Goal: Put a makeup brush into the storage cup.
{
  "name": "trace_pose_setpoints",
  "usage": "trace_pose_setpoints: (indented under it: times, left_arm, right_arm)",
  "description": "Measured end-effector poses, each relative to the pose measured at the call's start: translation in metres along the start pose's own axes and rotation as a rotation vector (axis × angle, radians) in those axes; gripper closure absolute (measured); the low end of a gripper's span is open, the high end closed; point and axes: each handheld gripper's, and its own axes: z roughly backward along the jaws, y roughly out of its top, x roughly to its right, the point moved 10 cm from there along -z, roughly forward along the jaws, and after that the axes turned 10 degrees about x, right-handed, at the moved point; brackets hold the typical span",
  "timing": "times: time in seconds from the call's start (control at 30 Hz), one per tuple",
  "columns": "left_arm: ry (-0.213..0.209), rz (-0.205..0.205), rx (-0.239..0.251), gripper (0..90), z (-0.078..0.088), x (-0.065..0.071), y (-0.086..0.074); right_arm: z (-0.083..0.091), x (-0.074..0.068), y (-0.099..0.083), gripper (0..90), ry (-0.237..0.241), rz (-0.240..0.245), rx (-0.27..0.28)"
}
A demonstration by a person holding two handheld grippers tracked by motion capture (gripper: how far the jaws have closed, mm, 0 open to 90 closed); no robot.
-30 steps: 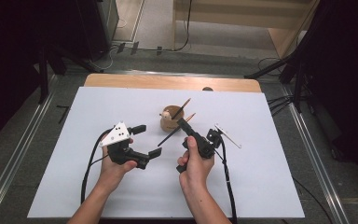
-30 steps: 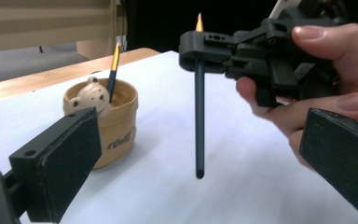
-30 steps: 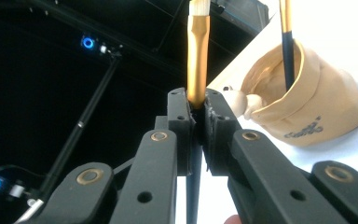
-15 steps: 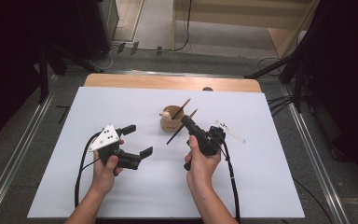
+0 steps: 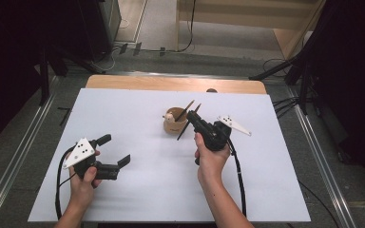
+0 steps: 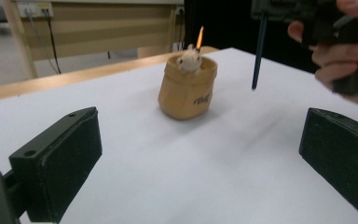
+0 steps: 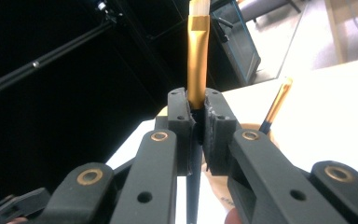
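- One long, thin makeup brush with a dark handle, gold ferrule and pale bristles (image 7: 198,56) is the thing in hand; the right gripper (image 5: 193,117) has its fingers clenched on it at the ferrule end, just right of the small tan pot-shaped holder (image 5: 175,124) at mid-counter.
- The handle tip hangs low, near the white counter (image 5: 152,190) but apart from it, judging by the left gripper view.
- Handling guess: very light, stiff along the shaft, smooth lacquer and metal likely slippery; the bristles are soft and would crush. The present hold on the ferrule, clear of the bristles, looks right.
- A second brush with a gold ferrule (image 7: 277,106) and a small pale plush figure (image 6: 189,59) stand in the holder, which looks light and may tip if knocked.
- The left gripper (image 5: 115,151) waits at near left, fingers released and wide, grasping nothing.
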Motion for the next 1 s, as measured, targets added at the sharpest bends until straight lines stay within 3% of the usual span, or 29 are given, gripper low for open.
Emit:
trace_pose_setpoints:
  times: [0.3, 0.6, 1.0]
  left_arm:
    - [0.027, -0.014, 0.036, 0.0, 0.030, -0.008, -0.004]
    - [0.049, -0.008, 0.022, 0.0, 0.046, -0.016, -0.011]
    - [0.053, -0.008, 0.011, 0.0, 0.052, -0.021, -0.016]
  right_arm:
    - [-0.006, 0.003, 0.006, 84.2, 0.015, 0.105, 0.010]
    - [-0.013, 0.004, 0.013, 84.2, 0.029, 0.130, 0.019]
    - [-0.019, 0.006, 0.026, 84.2, 0.034, 0.211, 0.041]
